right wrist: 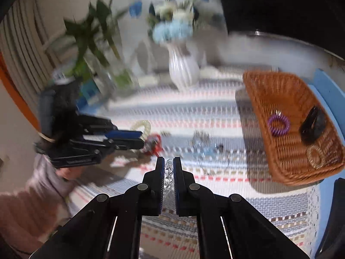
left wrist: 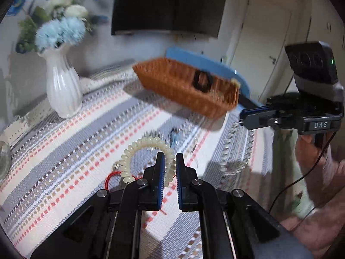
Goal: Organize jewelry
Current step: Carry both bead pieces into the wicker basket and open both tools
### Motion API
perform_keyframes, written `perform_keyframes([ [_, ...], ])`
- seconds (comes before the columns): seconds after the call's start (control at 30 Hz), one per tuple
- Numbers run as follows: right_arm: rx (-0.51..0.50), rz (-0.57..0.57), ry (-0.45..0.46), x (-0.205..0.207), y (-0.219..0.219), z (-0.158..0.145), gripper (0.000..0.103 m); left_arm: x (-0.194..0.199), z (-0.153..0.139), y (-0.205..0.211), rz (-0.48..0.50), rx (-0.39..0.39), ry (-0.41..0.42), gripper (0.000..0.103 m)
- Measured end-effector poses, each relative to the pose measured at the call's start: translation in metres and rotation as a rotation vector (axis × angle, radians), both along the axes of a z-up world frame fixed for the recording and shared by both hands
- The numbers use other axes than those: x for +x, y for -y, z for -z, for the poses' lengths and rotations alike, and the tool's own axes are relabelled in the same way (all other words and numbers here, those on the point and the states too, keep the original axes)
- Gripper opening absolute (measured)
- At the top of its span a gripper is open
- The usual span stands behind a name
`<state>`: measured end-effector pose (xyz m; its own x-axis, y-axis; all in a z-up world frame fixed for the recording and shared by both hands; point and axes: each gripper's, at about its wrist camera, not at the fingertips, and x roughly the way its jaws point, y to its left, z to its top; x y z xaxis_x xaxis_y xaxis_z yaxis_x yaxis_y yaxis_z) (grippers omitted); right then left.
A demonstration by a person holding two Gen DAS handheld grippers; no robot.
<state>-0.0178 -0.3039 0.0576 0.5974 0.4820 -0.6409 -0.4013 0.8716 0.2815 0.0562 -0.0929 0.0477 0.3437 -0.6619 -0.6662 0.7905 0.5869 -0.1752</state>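
Observation:
My left gripper (left wrist: 170, 157) holds its jaws narrow, just above the striped cloth; a cream spiral hair tie (left wrist: 148, 144) lies under and beside its left finger, and I cannot tell if it is gripped. My right gripper (right wrist: 169, 161) is shut on a clear bead bracelet (right wrist: 168, 172), which hangs below it in the left wrist view (left wrist: 237, 149). The brown wicker basket (right wrist: 280, 90) at the right holds a purple spiral tie (right wrist: 278, 124), a black clip (right wrist: 312, 127) and a clear ring (right wrist: 315, 154).
A white vase (left wrist: 62, 84) with blue and white flowers stands at the back left. A red cord (left wrist: 112, 178), a small blue piece (left wrist: 174, 136) and other blurred jewelry lie on the cloth (left wrist: 64, 151). A glass vase with green stems (right wrist: 112, 73) stands far left.

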Motion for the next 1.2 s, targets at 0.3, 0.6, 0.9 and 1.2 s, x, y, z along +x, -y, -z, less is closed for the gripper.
perform_keyframes([
  [0.3, 0.067, 0.066, 0.033, -0.007, 0.026, -0.019, 0.007, -0.001, -0.036, 0.014, 0.003, -0.071, -0.008, 0.008],
  [0.6, 0.108, 0.206, 0.085, 0.021, 0.089, -0.042, 0.007, 0.052, -0.064, 0.103, -0.014, -0.021, 0.024, 0.008],
  [0.9, 0.073, 0.4, 0.118, 0.099, 0.154, -0.034, 0.007, 0.149, -0.032, 0.213, 0.023, -0.046, -0.122, 0.008],
  [1.2, 0.04, 0.456, 0.013, 0.15, 0.172, 0.012, 0.008, 0.174, 0.012, 0.256, 0.004, 0.028, -0.122, 0.008],
])
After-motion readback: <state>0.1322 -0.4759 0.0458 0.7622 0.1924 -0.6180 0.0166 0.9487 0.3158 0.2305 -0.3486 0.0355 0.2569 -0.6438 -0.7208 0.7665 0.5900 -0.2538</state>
